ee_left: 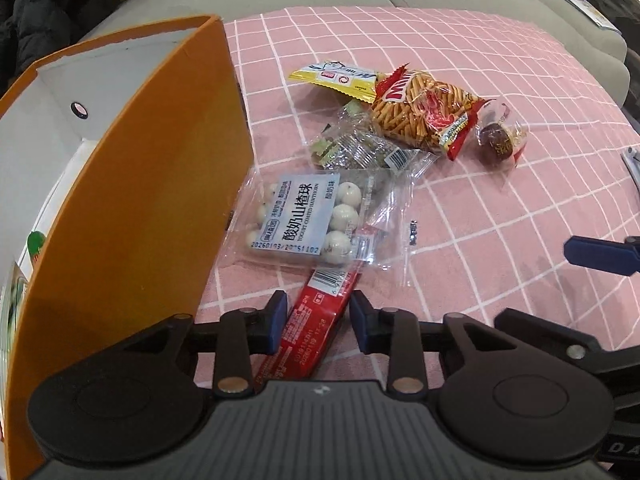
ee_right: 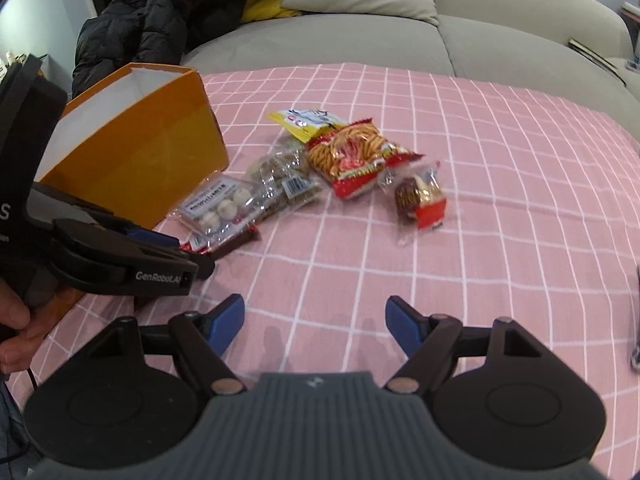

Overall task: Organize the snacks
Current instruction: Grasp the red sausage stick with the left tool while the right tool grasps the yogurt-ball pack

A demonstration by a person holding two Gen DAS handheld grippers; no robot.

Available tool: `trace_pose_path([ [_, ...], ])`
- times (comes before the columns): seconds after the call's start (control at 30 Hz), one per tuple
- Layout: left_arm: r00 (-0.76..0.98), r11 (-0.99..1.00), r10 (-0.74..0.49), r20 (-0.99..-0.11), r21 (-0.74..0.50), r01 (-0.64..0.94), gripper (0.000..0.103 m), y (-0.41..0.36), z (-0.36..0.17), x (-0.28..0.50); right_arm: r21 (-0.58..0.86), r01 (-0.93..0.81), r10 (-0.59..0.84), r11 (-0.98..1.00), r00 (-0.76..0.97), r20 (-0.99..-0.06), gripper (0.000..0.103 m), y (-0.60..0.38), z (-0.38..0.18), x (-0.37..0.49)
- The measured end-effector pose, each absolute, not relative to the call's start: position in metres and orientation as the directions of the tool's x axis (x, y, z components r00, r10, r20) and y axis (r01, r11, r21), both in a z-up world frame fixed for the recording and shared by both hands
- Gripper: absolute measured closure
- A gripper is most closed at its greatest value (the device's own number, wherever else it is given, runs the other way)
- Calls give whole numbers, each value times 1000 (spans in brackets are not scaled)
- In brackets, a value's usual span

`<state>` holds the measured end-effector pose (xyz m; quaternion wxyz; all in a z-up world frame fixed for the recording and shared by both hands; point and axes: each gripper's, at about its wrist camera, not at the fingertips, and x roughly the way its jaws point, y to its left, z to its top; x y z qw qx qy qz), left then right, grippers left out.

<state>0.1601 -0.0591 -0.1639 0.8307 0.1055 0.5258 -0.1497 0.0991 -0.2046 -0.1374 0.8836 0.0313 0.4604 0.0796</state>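
Step in hand, by the look of it: picking up the red stick (ee_left: 320, 312) to move it into the box (ee_left: 132, 184).

Left gripper (ee_left: 318, 322) low over the cloth (ee_left: 500, 208), fingers part-open, straddling the stick's near end; gaps visible on both sides, pads (ee_left: 276, 322) not yet pressing. No grip so far.

Stick lying flat, angled up-right, far end tucked under the hawthorn bag (ee_left: 308, 216). Bag just beside the box wall, possibly touching. Further back, in a loose cluster: clear bag (ee_left: 360, 148), red chips bag (ee_left: 424, 108), yellow packet (ee_left: 336, 78), brown candy (ee_left: 498, 138). All still on the cloth, outside the box.

Box on the left, orange outside, white inside, open on top; something green and white inside at the near end, not identifiable.

Right gripper (ee_right: 314, 326) hovering above bare cloth, fingers spread wide, holding nothing, well apart from the snacks.

Next move, as a judgement: close left fingers on the stick, draw it back out from under the hawthorn bag, lift, swing left over the box wall, release. Risk: hawthorn bag dragging along, thin wrapper slipping.
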Motion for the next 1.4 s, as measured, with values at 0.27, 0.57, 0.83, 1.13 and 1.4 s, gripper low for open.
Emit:
trace_pose_path([
  [0.27, 329, 972, -233, -915, -234, 39, 72, -34, -162, 153, 127, -191, 215, 973, 568, -795, 28, -197, -138, 108],
  [0.57, 327, 974, -197, -924, -222, -39, 73, -22, -163, 144, 30, -422, 303, 906, 598, -742, 28, -179, -138, 128],
  [0.83, 296, 958, -244, -923, -277, -75, 72, -8, -164, 145, -87, -612, 351, 786, 557, -753, 28, -160, -151, 156],
  [1.13, 282, 958, -247, -927, -277, -73, 72, -10, -167, 149, -82, -667, 365, 740, 501, -784, 34, -145, -172, 178],
  [1.4, 296, 956, -249, -922, -283, -80, 72, -3, -170, 151, -44, -578, 322, 815, 514, -795, 36, -155, -169, 162],
])
